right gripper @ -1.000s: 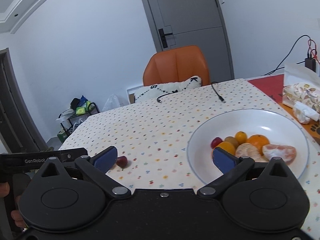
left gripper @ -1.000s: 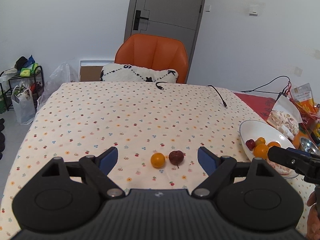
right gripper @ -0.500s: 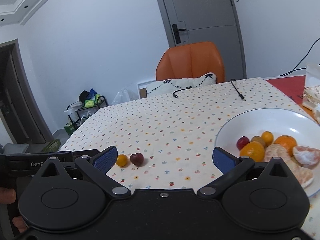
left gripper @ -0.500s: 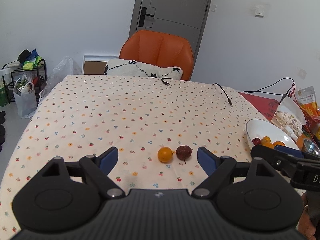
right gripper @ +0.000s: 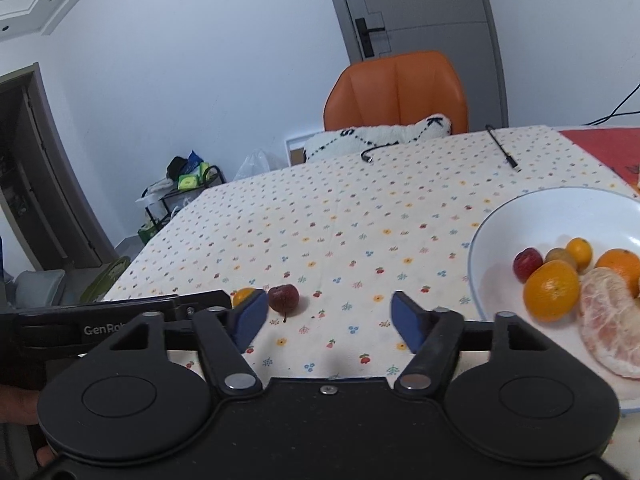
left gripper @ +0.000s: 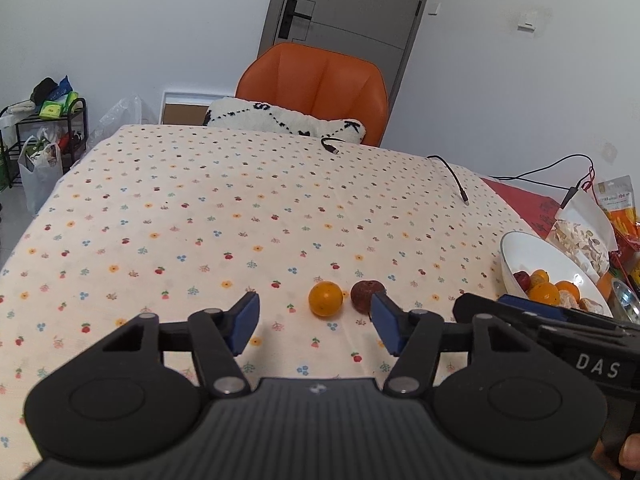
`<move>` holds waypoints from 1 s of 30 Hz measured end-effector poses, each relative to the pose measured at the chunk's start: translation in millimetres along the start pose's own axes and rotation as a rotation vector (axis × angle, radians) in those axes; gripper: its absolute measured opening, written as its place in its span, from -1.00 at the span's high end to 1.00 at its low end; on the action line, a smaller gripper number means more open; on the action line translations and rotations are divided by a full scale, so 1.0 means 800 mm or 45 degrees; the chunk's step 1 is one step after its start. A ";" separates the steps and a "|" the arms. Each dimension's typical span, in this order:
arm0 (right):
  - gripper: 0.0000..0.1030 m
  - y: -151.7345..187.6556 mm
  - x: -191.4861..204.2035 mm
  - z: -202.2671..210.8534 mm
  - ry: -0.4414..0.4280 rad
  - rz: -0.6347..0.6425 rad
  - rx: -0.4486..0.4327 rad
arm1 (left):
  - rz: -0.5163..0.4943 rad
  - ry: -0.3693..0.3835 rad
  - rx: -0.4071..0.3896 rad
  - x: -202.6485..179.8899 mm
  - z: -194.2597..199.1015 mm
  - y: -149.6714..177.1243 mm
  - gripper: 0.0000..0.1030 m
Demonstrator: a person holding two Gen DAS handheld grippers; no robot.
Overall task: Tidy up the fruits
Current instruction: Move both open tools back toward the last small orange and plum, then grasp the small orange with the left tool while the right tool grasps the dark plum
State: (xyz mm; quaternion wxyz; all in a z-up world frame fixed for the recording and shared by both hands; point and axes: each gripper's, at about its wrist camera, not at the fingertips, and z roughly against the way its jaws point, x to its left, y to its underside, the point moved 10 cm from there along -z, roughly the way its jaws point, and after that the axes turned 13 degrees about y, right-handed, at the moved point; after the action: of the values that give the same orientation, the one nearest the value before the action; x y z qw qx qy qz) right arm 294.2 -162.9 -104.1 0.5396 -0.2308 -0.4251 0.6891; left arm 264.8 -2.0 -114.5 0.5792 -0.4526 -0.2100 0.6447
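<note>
while both grippers are wide open and hold nothing, the left gripper (left gripper: 312, 320) and right gripper (right gripper: 326, 318) hang over the counter (left gripper: 200, 220). a small orange (left gripper: 325, 298) lies beside a dark red fruit (left gripper: 366, 296). the white bowl (right gripper: 560, 216) of fruit sits well apart, and black cables (left gripper: 454, 176) lie far behind.

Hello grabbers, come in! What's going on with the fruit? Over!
Left gripper open, empty. Right gripper open, empty. Small orange and dark red fruit on the tablecloth, outside the white bowl. Nothing blocking them.

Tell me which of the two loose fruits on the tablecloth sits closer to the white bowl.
The dark red wrinkled fruit; the small orange citrus lies on its far side from the white bowl.
</note>
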 end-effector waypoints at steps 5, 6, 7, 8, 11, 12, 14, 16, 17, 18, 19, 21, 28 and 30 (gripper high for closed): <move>0.00 0.006 0.005 -0.012 -0.020 -0.006 0.041 | 0.008 0.004 0.011 0.001 -0.015 0.002 0.01; 0.04 0.008 0.006 -0.014 -0.024 -0.005 0.048 | 0.009 0.006 0.011 0.000 -0.018 0.002 0.02; 0.08 0.008 0.007 -0.016 -0.030 -0.005 0.054 | 0.009 0.009 0.009 0.000 -0.021 0.001 0.06; 0.09 0.009 0.009 -0.018 -0.034 -0.007 0.059 | 0.005 0.012 0.008 -0.001 -0.025 0.000 0.08; 0.11 0.009 0.010 -0.023 -0.044 -0.018 0.072 | -0.001 0.012 0.030 -0.002 -0.038 0.001 0.37; 0.12 0.009 0.010 -0.025 -0.045 -0.020 0.075 | 0.008 0.017 0.038 -0.001 -0.041 0.001 0.51; 0.13 0.008 0.012 -0.028 -0.049 -0.020 0.079 | 0.017 0.021 0.044 0.002 -0.043 0.002 0.61; 0.13 0.008 0.013 -0.030 -0.052 -0.017 0.082 | 0.024 0.026 0.044 0.002 -0.042 0.002 0.61; 0.13 0.007 0.015 -0.031 -0.054 -0.015 0.083 | 0.031 0.036 0.042 0.001 -0.040 0.002 0.61; 0.14 0.007 0.016 -0.032 -0.055 -0.014 0.084 | 0.030 0.040 0.039 0.000 -0.038 0.001 0.61; 0.14 0.007 0.017 -0.033 -0.058 -0.013 0.085 | 0.023 0.037 0.035 -0.001 -0.037 0.000 0.61; 0.16 0.007 0.019 -0.035 -0.064 -0.011 0.087 | 0.012 0.031 0.029 -0.001 -0.034 -0.001 0.61; 0.21 0.005 0.031 -0.043 -0.081 0.002 0.096 | 0.023 0.009 0.022 0.008 -0.025 -0.003 0.61; 0.21 0.004 0.036 -0.046 -0.086 0.008 0.099 | 0.027 -0.001 0.015 0.013 -0.021 -0.004 0.61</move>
State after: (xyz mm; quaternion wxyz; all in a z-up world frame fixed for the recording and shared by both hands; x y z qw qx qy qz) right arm 311.9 -123.8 -122.6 0.5314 -0.1875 -0.4151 0.7142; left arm 281.6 4.1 -123.7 0.5748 -0.4512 -0.2016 0.6522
